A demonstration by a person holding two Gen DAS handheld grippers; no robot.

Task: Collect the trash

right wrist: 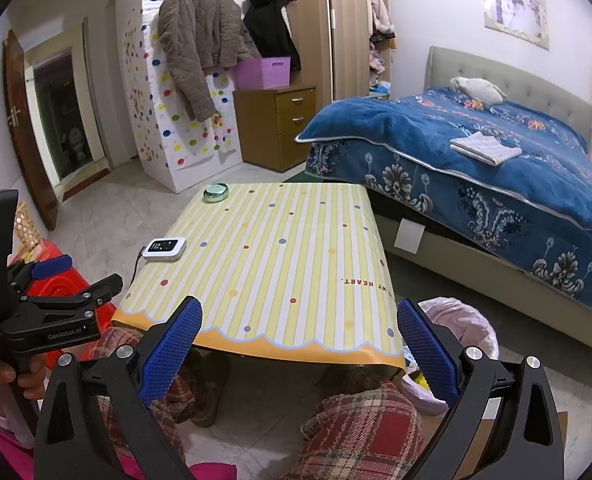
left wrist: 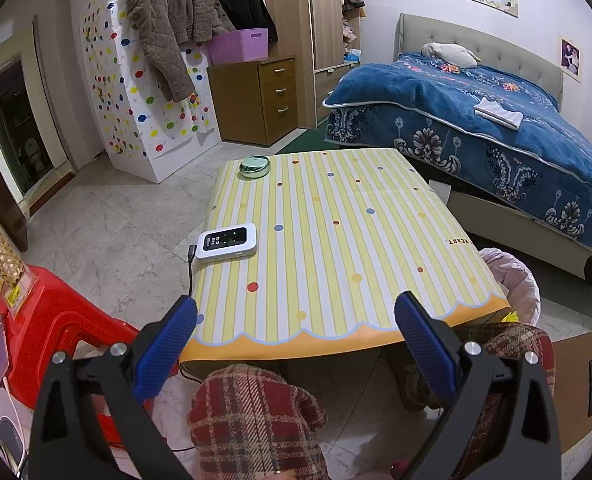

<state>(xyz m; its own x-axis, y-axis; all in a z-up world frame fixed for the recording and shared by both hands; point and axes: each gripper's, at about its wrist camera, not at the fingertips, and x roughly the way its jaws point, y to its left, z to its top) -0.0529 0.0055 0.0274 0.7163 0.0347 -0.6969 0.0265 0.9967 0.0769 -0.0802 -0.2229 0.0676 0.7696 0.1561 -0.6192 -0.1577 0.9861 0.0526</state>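
Sitting at a low table (left wrist: 336,240) with a striped, dotted cover, you hold both grippers just short of its near edge, above your plaid-trousered knees. Your left gripper (left wrist: 296,320) has its blue pads spread wide with nothing between them; your right gripper (right wrist: 299,326) is spread and empty too. That reads as a resting pose, with both cameras looking out over the tabletop.

No loose trash shows on the table. Only a small white device (left wrist: 227,243) with a cable, near the left edge, and a round green tin (left wrist: 255,167) at the far left corner lie there; neither looks like rubbish.

A bin (right wrist: 460,326) lined with a pink bag stands on the floor just beside the table's right near corner, within easy reach of your right gripper. Bits of yellow show inside it, so the collecting looks largely done.
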